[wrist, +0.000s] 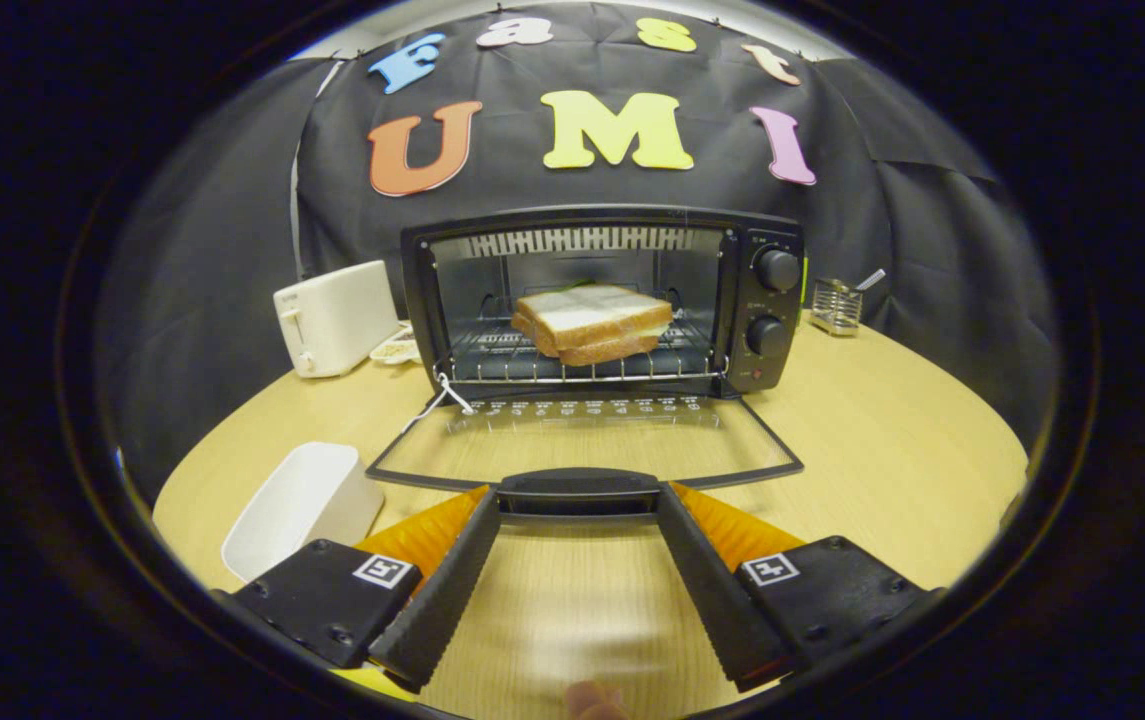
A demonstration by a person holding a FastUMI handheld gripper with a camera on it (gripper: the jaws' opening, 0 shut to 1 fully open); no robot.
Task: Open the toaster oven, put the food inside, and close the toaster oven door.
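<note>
A: Where does the gripper (578, 505) stand?

B: Its 2 fingers are spread wide, nothing grasped. Their tips flank the door handle (578, 490), 1 at each end, seemingly touching or just beside it; they do not squeeze it.

A: And the door?

B: The glass door (582, 440) lies folded down flat over the surface (892, 450), fully open. Beyond it, the sandwich (592, 322) rests on the wire rack (492, 360) inside the toaster oven (602, 300).

A: So what is left?

B: By my reading, 2 steps are done: opened and loaded. Only closing remains, lifting that handle up. The white tray (297, 505) beside the left finger looks empty, and a white toaster (337, 317) stands to the oven's left.
</note>
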